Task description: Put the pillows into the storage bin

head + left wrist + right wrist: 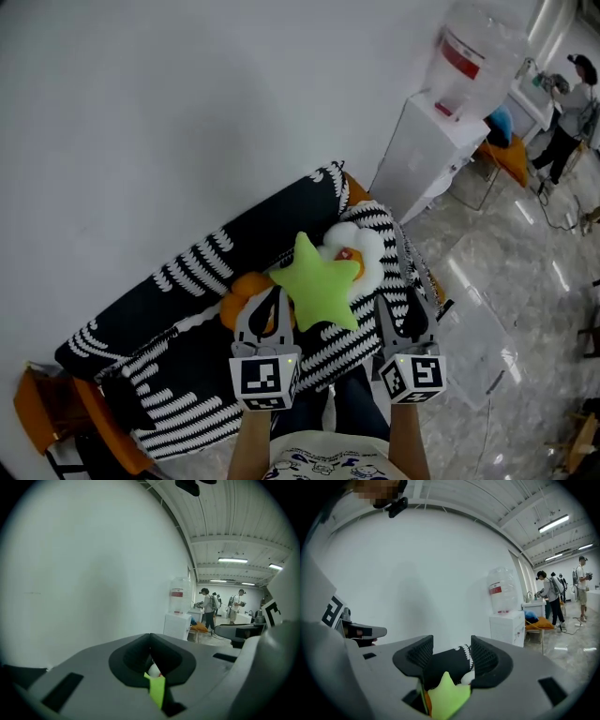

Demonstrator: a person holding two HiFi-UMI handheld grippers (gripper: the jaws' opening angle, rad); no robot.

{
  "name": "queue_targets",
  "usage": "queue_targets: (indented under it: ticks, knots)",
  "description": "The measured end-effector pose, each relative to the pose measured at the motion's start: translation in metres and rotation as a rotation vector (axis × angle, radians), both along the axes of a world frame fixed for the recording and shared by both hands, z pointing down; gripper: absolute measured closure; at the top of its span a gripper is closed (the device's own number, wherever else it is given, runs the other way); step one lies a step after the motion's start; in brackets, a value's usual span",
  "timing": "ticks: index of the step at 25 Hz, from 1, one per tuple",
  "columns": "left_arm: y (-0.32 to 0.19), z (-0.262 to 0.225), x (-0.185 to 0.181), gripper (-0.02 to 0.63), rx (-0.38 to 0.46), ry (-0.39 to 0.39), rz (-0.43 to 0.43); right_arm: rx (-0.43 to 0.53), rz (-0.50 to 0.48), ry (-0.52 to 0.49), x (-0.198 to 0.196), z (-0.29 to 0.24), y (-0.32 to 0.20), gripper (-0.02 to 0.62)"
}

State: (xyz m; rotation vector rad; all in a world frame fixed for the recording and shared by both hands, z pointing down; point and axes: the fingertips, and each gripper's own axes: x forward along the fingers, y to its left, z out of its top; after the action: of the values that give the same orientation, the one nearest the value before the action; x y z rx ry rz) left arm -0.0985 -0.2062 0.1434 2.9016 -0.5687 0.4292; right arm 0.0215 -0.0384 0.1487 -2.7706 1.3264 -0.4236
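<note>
Just beside the plush green star pillow [323, 292]: left fingers [254, 319] closed; right fingers [387, 324] spread.

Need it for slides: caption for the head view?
Left gripper and right gripper poised before a green star pillow on the patterned sofa.

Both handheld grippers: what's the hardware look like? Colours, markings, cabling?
Both match: left gripper and right gripper have grey curved fingers with dark ribbed pads; each carries a white cube with black square markers and a small green light. No cables visible. Forearms have no sleeves.
</note>
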Motion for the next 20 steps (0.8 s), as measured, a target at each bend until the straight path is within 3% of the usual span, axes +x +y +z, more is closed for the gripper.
queue_targets:
  ticks: [9,20]
  knots:
    - [-0.017,0.059,0.041,0.592,-0.053,-0.095,-0.080,-0.063,-0.146,-0.108,0.054,0.071,-0.042,0.321]
    - [-0.031,0.146,0.078,0.592,-0.107,-0.208,-0.161,-0.169,-0.303,-0.263,0.097,0.202,-0.071,0.312]
